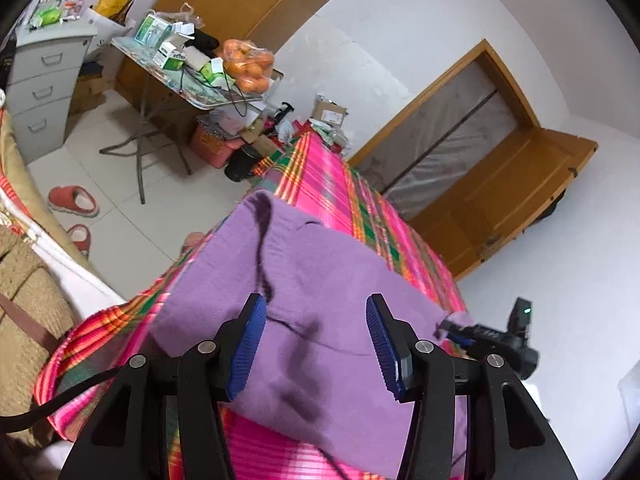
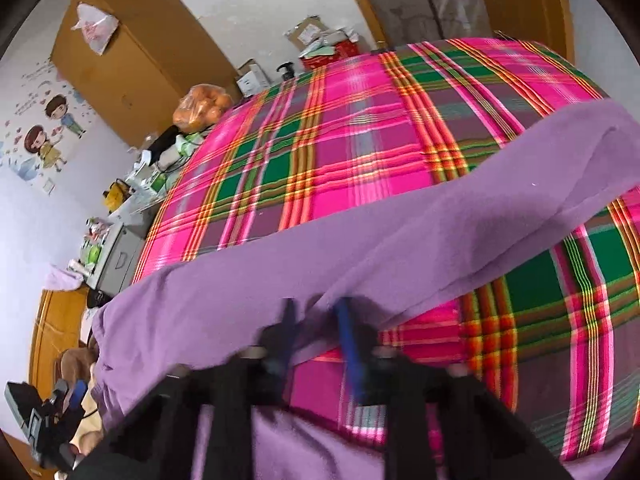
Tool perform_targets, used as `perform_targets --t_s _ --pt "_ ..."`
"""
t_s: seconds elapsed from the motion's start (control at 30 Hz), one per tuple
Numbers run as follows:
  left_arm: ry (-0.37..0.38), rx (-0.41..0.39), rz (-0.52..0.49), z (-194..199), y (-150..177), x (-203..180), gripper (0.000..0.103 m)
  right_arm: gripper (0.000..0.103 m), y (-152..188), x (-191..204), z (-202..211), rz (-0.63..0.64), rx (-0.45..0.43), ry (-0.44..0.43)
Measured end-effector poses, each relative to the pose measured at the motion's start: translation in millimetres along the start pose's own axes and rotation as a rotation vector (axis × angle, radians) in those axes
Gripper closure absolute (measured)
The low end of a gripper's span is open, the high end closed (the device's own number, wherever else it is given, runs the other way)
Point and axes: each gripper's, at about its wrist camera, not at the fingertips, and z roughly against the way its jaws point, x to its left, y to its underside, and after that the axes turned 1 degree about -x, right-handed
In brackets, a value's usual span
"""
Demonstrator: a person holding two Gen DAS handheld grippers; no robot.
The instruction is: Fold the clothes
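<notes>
My left gripper point(image 1: 316, 320) is wide open above the purple sweater point(image 1: 304, 280), which lies on the plaid bedspread point(image 1: 332, 196). My right gripper point(image 2: 314, 312) is blurry, pinching the sweater's edge at 6 o'clock. A sleeve point(image 2: 540, 184) stretches toward 2 o'clock.

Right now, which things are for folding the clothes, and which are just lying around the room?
For folding: purple sweater, left gripper open above it, right gripper at its edge, plaid bedcover underneath.

Lying about: bag of oranges, red slippers, grey drawer cabinet, folding table.
</notes>
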Motion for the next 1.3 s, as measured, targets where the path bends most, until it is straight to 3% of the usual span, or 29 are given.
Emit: perform_targets --t_s 0.1,0.37,0.63,0.8,0.97,1.03,1.07,1.13,1.3 --pt "0.018 0.02 0.008 -4.3 3.2 -5.2 0.049 0.099 2.9 -7.1 2.5 -0.017 -0.019 -0.021" --pt "-0.04 0.034 0.043 -23.6 3.1 0.8 0.049 0.1 14.6 -17.8 20.9 -0.048 -0.071 -0.068" --pt "-0.018 0.0 0.118 -13.1 -1.6 6.7 0.049 0.1 25.9 -19.2 43.6 -0.068 -0.127 -0.125" --pt "-0.03 0.021 0.123 -17.6 5.0 5.1 0.049 0.102 33.7 -21.2 58.5 -0.06 -0.157 -0.16" --pt "-0.078 0.018 0.154 -23.4 4.6 9.5 0.049 0.102 36.3 -24.0 48.8 -0.077 -0.115 -0.161" --pt "-0.087 0.01 0.168 -23.7 2.3 10.0 0.049 0.096 36.1 -25.0 42.8 -0.092 -0.086 -0.165" --pt "-0.086 0.009 0.171 -24.7 0.8 8.8 0.049 0.088 35.1 -25.5 40.7 -0.097 -0.08 -0.161" --pt "-0.084 0.007 0.175 -27.0 -1.8 6.5 0.049 0.045 31.6 -26.2 36.7 -0.121 -0.074 -0.158" --pt "-0.132 0.025 0.179 -38.0 4.4 8.0 0.049 0.042 21.0 -11.8 27.5 -0.097 -0.05 -0.111"
